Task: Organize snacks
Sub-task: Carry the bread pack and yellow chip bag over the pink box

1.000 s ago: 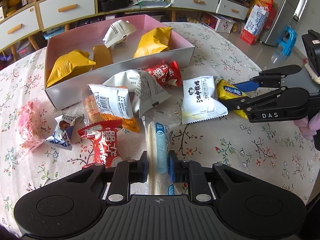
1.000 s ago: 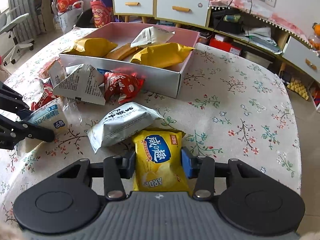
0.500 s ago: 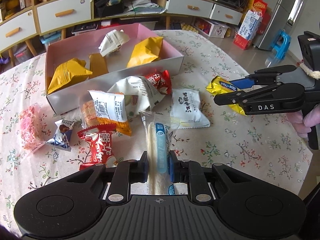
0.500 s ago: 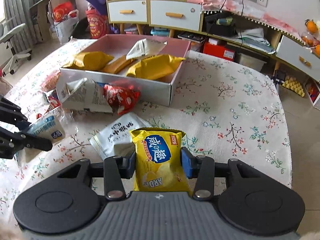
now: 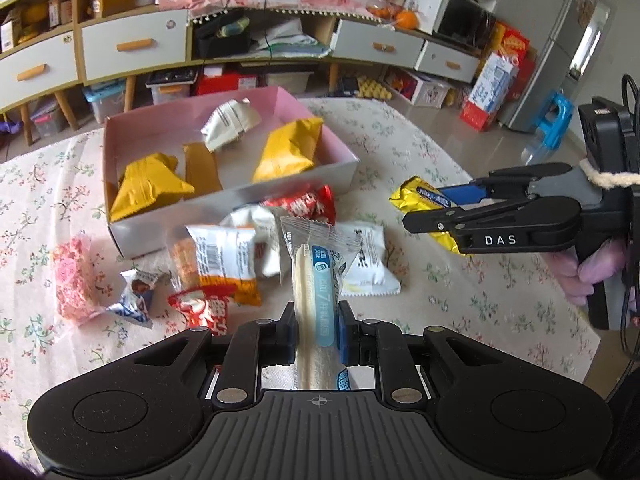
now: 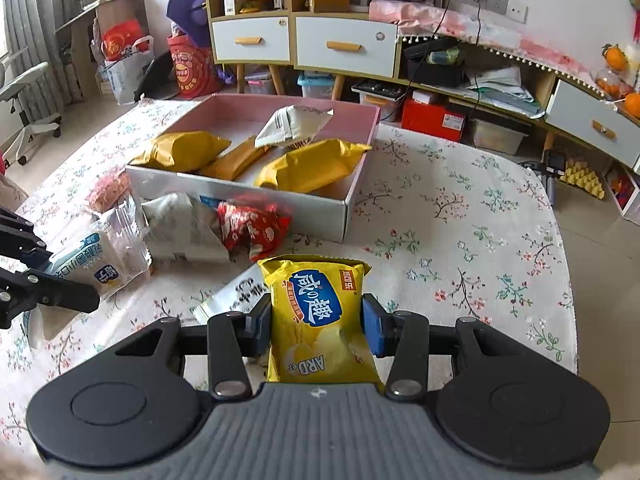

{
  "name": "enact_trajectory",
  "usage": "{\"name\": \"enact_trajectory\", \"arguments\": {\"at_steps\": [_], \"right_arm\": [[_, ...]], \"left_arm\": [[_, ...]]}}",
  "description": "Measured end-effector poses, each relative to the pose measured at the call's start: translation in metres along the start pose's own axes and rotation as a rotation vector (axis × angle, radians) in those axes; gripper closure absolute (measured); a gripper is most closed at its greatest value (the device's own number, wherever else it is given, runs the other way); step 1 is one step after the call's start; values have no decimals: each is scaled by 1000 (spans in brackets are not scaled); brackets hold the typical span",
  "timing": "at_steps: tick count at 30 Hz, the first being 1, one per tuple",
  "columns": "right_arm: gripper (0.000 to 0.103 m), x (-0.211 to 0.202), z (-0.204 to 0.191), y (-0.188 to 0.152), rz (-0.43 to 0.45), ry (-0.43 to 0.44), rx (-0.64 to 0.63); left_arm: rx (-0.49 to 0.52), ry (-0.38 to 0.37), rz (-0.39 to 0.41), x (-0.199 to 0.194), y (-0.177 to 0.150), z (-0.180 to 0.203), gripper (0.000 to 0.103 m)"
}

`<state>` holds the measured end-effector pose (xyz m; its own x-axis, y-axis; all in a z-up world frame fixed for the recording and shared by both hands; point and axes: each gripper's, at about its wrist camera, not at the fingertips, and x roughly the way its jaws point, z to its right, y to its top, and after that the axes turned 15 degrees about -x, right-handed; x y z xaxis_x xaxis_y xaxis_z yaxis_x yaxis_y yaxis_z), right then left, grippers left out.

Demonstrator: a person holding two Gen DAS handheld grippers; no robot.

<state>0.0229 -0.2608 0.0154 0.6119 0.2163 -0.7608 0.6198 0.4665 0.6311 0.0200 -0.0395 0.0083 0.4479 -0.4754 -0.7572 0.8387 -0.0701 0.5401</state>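
Note:
My left gripper (image 5: 317, 330) is shut on a clear-wrapped wafer pack with a blue label (image 5: 316, 276), held above the table. It also shows in the right wrist view (image 6: 92, 264). My right gripper (image 6: 316, 322) is shut on a yellow chip bag (image 6: 318, 312), lifted off the table; the bag also shows in the left wrist view (image 5: 424, 204). The pink-lined box (image 5: 240, 196) beyond holds yellow packs (image 5: 290, 152) and a white pack (image 5: 230, 122). Several loose snacks lie in front of the box, among them a red pack (image 6: 250, 230) and a white pack (image 5: 366, 268).
The round table has a floral cloth (image 6: 460, 216). A pink snack (image 5: 70, 280) lies at the left. Cabinets with drawers (image 6: 344, 46) and floor clutter stand behind the table. The table edge (image 6: 570, 280) drops off at the right.
Both grippers have risen from the table with their snacks. The yellow chip bag has come up off the white pack, and the wafer pack now stands higher over the pile.

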Motion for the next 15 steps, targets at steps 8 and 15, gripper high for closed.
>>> {"name": "enact_trajectory", "arguments": {"at_steps": [8, 15], "right_arm": [[61, 0, -6, 23, 58, 13, 33], [61, 13, -10, 47, 108, 19, 92]], "left_arm": [[-64, 12, 74, -7, 25, -10, 87], [-121, 60, 146, 0, 49, -24, 86]]}}
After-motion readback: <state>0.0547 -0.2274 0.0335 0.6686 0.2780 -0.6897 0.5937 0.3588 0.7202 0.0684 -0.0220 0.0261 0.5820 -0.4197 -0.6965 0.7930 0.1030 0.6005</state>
